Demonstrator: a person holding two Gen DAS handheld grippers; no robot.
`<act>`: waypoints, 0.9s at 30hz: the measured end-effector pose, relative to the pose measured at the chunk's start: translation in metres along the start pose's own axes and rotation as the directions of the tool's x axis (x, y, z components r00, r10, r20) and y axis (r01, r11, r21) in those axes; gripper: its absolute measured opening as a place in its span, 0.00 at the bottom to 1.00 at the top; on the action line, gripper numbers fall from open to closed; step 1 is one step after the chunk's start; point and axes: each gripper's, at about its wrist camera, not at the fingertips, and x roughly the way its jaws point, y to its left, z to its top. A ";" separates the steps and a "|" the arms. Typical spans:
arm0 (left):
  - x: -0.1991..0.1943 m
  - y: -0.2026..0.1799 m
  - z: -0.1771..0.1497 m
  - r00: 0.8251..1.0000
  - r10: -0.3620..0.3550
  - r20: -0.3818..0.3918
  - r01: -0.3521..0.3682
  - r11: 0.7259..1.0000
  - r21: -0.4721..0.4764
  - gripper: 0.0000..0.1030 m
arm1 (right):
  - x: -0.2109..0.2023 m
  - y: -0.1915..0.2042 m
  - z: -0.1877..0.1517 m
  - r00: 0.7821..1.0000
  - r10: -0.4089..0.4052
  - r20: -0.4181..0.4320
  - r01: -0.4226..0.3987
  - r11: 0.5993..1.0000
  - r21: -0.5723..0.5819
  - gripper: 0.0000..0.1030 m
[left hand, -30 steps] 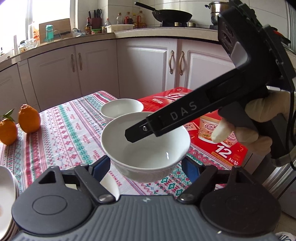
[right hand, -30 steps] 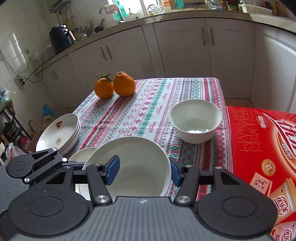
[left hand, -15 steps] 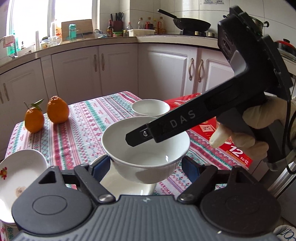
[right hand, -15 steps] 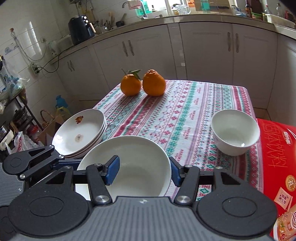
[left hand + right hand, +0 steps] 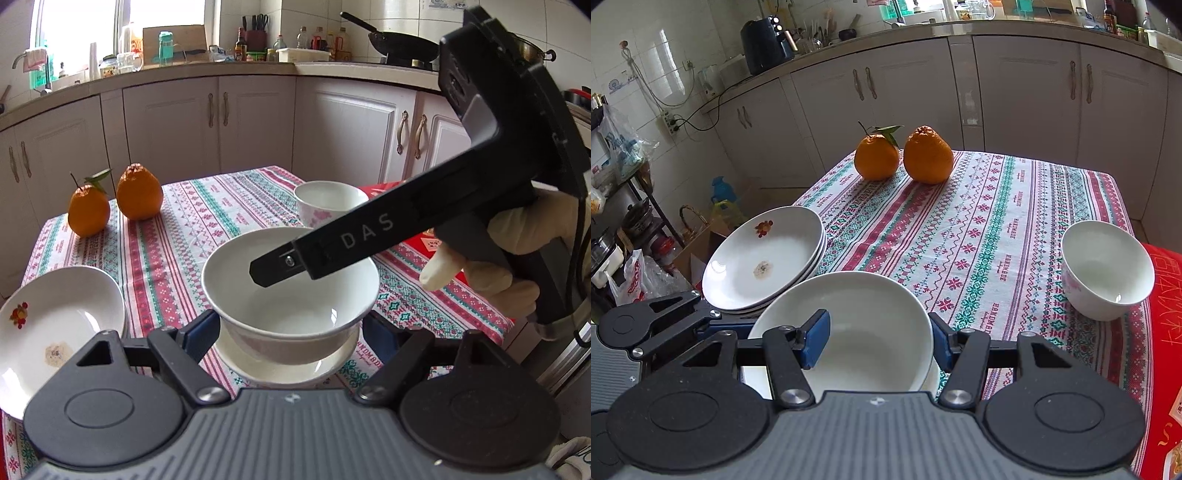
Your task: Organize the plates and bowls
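Observation:
A white bowl (image 5: pixel 291 291) is held just above a small white plate (image 5: pixel 280 365) on the tablecloth. My right gripper (image 5: pixel 877 341) is shut on this bowl (image 5: pixel 864 332), one blue pad inside the rim and one outside. My left gripper (image 5: pixel 291 332) is open, its blue pads on either side of the bowl's base, apart from it. A stack of white plates with a flower mark (image 5: pixel 764 258) (image 5: pixel 55 325) lies at the table's left edge. A second white bowl (image 5: pixel 1106 271) (image 5: pixel 330 203) stands at the right.
Two oranges (image 5: pixel 905 155) sit at the far side of the patterned tablecloth (image 5: pixel 997 229). A red carton (image 5: pixel 1167 332) lies at the right beside the second bowl. White cabinets (image 5: pixel 1015 92) stand behind the table.
Both grippers and the held bowl have moved left, from beside the second bowl to above the small plate next to the plate stack. The bowl has come lower.

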 end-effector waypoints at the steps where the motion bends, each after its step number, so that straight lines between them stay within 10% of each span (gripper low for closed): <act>1: 0.002 0.001 -0.001 1.000 -0.003 -0.005 0.003 1.000 -0.002 0.81 | 0.001 -0.001 -0.001 1.000 -0.001 -0.003 0.001 1.000 0.002 0.60; 27: 0.015 0.005 -0.007 0.999 0.005 -0.049 -0.005 1.000 0.002 0.84 | 0.016 -0.004 -0.007 1.000 0.000 -0.021 0.000 1.000 -0.002 0.62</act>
